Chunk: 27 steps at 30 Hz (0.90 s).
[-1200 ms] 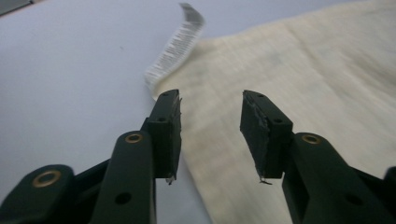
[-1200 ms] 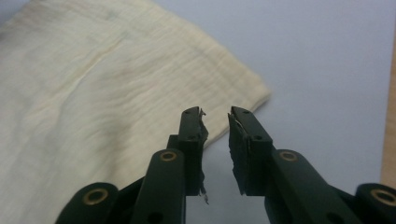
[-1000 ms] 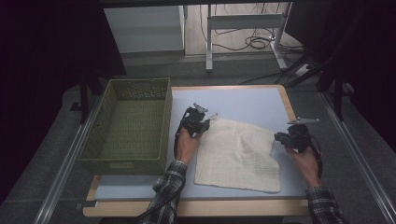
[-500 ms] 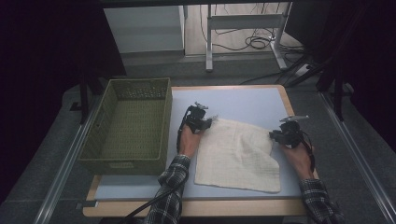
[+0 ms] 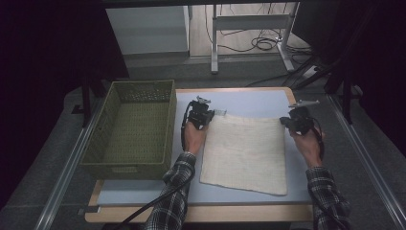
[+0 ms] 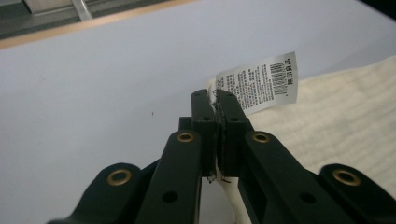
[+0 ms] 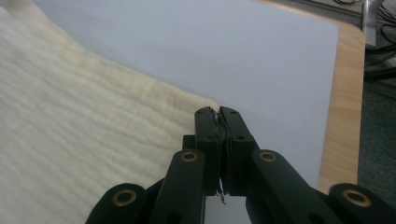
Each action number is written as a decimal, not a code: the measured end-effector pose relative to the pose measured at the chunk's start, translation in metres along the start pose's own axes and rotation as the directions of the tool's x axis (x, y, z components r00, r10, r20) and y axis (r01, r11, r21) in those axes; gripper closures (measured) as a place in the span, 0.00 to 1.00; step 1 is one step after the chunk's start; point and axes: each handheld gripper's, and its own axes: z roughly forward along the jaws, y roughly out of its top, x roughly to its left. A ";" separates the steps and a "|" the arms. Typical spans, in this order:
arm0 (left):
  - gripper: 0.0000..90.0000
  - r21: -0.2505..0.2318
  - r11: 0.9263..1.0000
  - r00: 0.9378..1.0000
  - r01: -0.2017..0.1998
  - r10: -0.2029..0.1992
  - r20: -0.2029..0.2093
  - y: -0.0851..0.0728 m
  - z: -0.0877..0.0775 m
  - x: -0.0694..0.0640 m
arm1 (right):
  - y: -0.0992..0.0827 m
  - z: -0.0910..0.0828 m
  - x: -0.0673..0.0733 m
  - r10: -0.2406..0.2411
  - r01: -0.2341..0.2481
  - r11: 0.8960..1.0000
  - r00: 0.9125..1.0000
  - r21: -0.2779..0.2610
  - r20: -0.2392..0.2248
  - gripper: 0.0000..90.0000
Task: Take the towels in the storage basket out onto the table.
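A cream cloth (image 5: 244, 153) lies spread flat on the pale blue table (image 5: 249, 100). My left gripper (image 5: 209, 116) is at the cloth's far left corner. Its jaws have just been closing and now stand shut (image 6: 214, 100) on that corner, where a white printed care label (image 6: 259, 84) sticks out past the tips. My right gripper (image 5: 286, 121) is at the far right corner. Its jaws have also just been closing and pinch the cloth's edge (image 7: 219, 114), with the cloth (image 7: 70, 116) running off to the left.
A green woven basket (image 5: 110, 163) stands at the table's left side, next to my left forearm. The table's wooden rim (image 7: 345, 93) runs just right of my right gripper. Bare table lies beyond the cloth's far edge.
The cloth was rumpled, with its far right corner bunched inward; now it lies flat and square. My right gripper moved away from me with that corner. My left gripper shifted slightly farther.
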 end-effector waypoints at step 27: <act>0.97 -0.049 0.986 0.986 -0.160 0.157 -0.051 -0.065 -0.078 -0.056 | -0.072 -0.072 0.028 -0.027 0.025 1.000 0.981 -0.012 -0.193 0.96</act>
